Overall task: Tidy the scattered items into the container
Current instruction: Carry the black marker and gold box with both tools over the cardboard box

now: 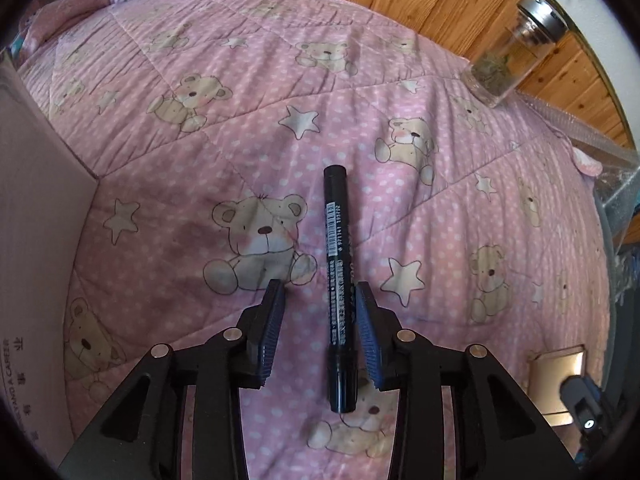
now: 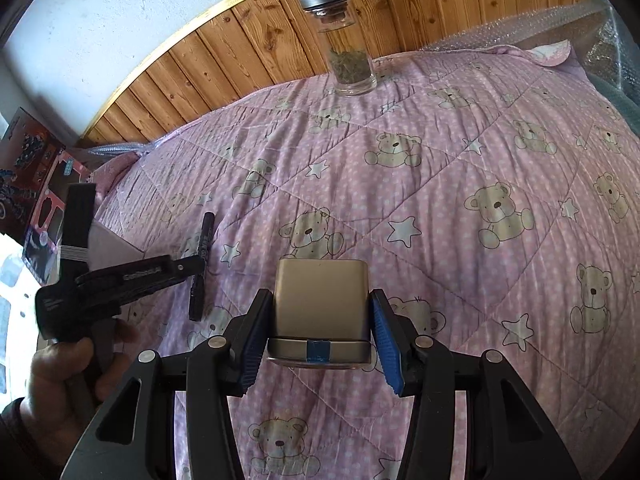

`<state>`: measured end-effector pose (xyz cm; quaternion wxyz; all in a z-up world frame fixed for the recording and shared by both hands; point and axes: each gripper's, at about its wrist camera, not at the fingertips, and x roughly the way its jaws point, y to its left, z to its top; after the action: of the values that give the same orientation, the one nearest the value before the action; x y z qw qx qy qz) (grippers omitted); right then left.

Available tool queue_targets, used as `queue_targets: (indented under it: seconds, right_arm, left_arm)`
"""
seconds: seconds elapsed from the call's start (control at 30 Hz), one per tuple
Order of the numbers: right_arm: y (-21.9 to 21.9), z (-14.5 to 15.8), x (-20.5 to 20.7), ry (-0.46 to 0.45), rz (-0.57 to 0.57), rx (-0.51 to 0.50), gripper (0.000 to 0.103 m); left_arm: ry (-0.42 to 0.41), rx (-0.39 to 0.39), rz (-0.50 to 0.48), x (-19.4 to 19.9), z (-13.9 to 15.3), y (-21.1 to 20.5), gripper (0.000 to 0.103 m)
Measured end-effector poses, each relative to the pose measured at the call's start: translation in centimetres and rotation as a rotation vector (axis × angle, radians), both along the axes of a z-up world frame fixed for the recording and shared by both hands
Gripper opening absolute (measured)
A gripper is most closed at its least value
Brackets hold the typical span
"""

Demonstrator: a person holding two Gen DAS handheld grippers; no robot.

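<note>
A black marker [image 1: 338, 288] lies on the pink teddy-bear quilt, lengthwise between the fingers of my left gripper [image 1: 320, 300]. The jaws are open around it; the right pad is close to it, the left pad is apart. The marker also shows in the right wrist view [image 2: 201, 264], partly behind the left gripper [image 2: 120, 280]. A gold metal tin [image 2: 320, 312] lies between the open fingers of my right gripper [image 2: 318, 320], small gaps on both sides. The tin shows at the lower right of the left wrist view [image 1: 556, 380]. A cardboard box [image 1: 36, 240] stands at the left.
A glass jar with a silver lid and dried herbs [image 2: 344, 36] stands at the far edge of the bed by the wooden wall; it also shows in the left wrist view [image 1: 512, 52]. Bubble wrap [image 2: 560, 20] lies at the right. A colourful box [image 2: 36, 184] is at the far left.
</note>
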<state>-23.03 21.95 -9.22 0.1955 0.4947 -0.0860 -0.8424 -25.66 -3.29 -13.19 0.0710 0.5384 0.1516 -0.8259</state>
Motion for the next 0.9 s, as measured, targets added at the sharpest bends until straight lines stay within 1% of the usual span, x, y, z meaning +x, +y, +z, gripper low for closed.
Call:
queue_targets:
  seconds: [0.03, 0.07, 0.23, 0.4, 0.67, 0.73, 0.9]
  right_arm:
    - [0.0, 0.0, -0.2, -0.003, 0.003, -0.005, 0.050]
    - [-0.1, 0.0, -0.3, -0.003, 0.006, -0.009, 0.050]
    - [-0.4, 0.6, -0.5, 0.015, 0.027, -0.024, 0.050]
    - [-0.6, 1.2, 0.1, 0.025, 0.038, -0.033, 0.050]
    - [-1.8, 1.8, 2.0, 0.041, 0.075, -0.029, 0.050]
    - [-2.1, 2.1, 2.7, 0.045, 0.082, -0.030, 0.050]
    - [-2.8, 3.0, 4.7, 0.063, 0.093, -0.037, 0.050]
  left_arm:
    - [-0.003, -0.027, -0.026, -0.1, -0.1, 0.3, 0.014]
    - [-0.001, -0.034, -0.032, 0.0, 0.0, 0.3, 0.014]
    - [0.016, 0.017, -0.013, 1.4, 0.7, -0.7, 0.013]
    - [0.041, 0.047, 0.006, 3.6, 2.0, -1.3, 0.013]
    - [0.068, 0.071, -0.040, 8.3, 5.0, -0.6, 0.013]
    - [0.081, 0.061, -0.050, 9.5, 6.0, -0.5, 0.013]
    - [0.118, 0.007, -0.056, 12.2, 8.3, 0.0, 0.013]
